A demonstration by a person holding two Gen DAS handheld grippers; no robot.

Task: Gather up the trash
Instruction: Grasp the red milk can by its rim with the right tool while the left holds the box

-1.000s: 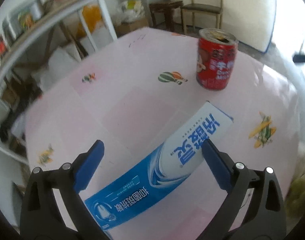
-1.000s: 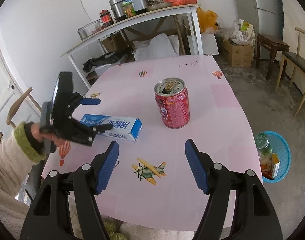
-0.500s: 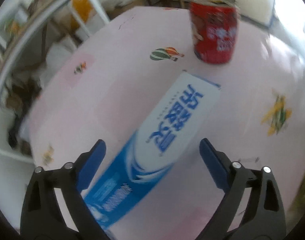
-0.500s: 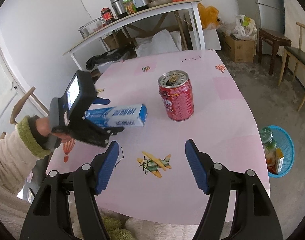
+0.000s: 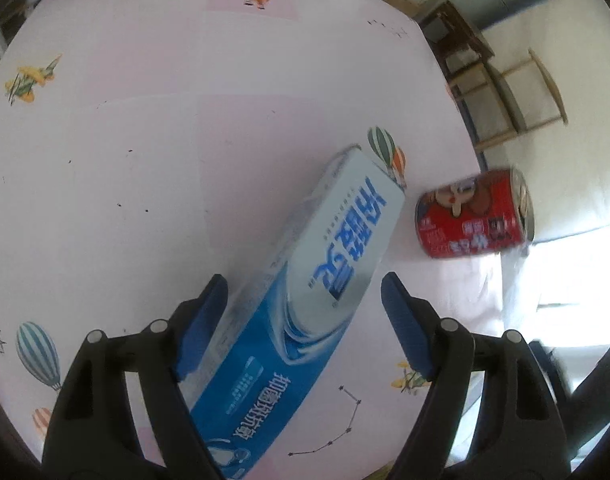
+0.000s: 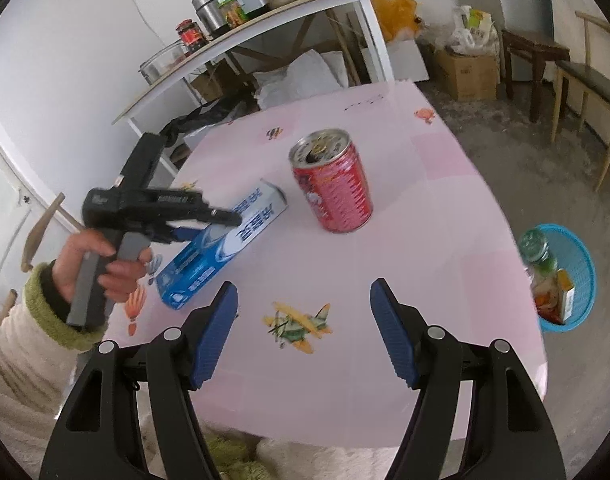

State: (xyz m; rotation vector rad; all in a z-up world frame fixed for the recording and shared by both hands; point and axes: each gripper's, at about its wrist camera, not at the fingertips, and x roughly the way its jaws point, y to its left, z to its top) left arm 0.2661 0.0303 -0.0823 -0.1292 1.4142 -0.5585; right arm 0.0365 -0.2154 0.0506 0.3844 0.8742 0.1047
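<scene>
A blue and white toothpaste box (image 5: 325, 280) lies slantwise on the pink table (image 5: 125, 160), its far end pointing toward a red drink can (image 5: 473, 216). My left gripper (image 5: 303, 280) straddles the box and its jaws are closing. The left pad sits against the box's side, and a narrow gap shows at the right pad. In the right wrist view a hand (image 6: 93, 260) holds the left gripper (image 6: 213, 226) over the box (image 6: 225, 240), and the can (image 6: 333, 188) stands upright just beyond it. My right gripper (image 6: 305, 286) hovers open and empty above the table's near part.
A blue basket (image 6: 577, 248) holding a bottle and packaging stands on the floor right of the table. Behind the table is a white shelf table (image 6: 265, 20) with pots and jars. Wooden chairs (image 6: 585, 76) and cardboard boxes fill the back right.
My left gripper has rolled and dropped closer to the table, its fingers narrowing around the box. The box has swung round with it to point at the can. The right gripper has stayed put.
</scene>
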